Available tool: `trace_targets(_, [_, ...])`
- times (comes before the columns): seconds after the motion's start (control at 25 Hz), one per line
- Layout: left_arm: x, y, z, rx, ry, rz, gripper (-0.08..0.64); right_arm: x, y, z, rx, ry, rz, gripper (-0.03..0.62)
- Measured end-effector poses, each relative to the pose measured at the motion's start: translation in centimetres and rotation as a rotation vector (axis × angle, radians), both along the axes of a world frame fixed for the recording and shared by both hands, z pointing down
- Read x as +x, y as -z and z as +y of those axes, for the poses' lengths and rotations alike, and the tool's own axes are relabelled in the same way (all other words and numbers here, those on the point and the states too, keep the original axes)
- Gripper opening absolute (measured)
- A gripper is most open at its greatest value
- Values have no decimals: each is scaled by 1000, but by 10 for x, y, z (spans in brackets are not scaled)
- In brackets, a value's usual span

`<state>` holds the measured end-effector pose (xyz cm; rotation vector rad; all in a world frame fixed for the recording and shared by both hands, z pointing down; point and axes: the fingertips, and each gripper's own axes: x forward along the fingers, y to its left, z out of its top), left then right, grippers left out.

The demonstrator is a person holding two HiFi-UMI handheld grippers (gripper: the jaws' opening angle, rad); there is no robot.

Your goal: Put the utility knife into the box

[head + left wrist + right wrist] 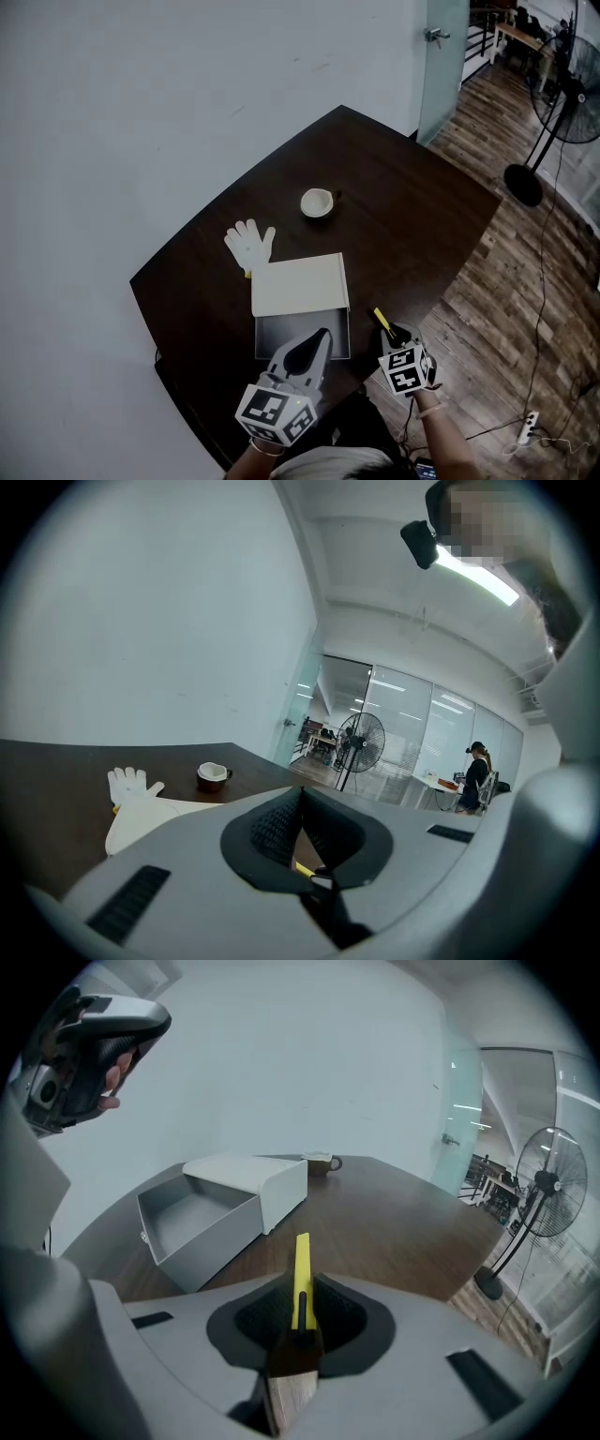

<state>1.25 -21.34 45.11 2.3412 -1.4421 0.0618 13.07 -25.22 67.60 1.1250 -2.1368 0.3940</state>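
Nearest the person, the right hand-held gripper (394, 335) (301, 1307) is pinching the utility knife (382, 320) (302, 1274) between its jaws, the yellow body sticking out forward past the pads. It is hovering just right of the box (298, 285) (258, 1185), over the near right edge of the worktop (394, 225). The left hand-held gripper (322, 337) (300, 803) is hanging above the near end of the box's grey tray (272, 337) (192, 1218) with its jaws pressed together at the tips and gripping nothing. The right gripper view is showing it raised well clear of the tray. The tray is standing pulled out of the white sleeve toward the person, its top open and its inside bare, and its near wall is lying close to the worktop's near edge. Right of the box a broad stretch of dark wood is lying open as far as the worktop's right edge. Just beyond the box's far left corner a white glove (249, 246) (127, 785) is lying flat, touching or nearly touching the sleeve. Farther beyond the box, apart from it, a small cup (317, 202) (214, 776) (320, 1161) is standing, with more open wood running on to the far corner. Off the worktop, far right of the box, a standing fan (553, 94) is resting on the wooden floor (525, 281).
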Motion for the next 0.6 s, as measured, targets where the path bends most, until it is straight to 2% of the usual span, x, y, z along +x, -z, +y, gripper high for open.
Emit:
trace_targets(0.32, [-11, 8, 17, 21, -25, 9, 18, -9, 28, 15, 44, -56, -39, 71])
trace_targets(0.6, [-25, 17, 31, 38, -16, 21, 18, -23, 52, 28, 93, -57, -53, 71])
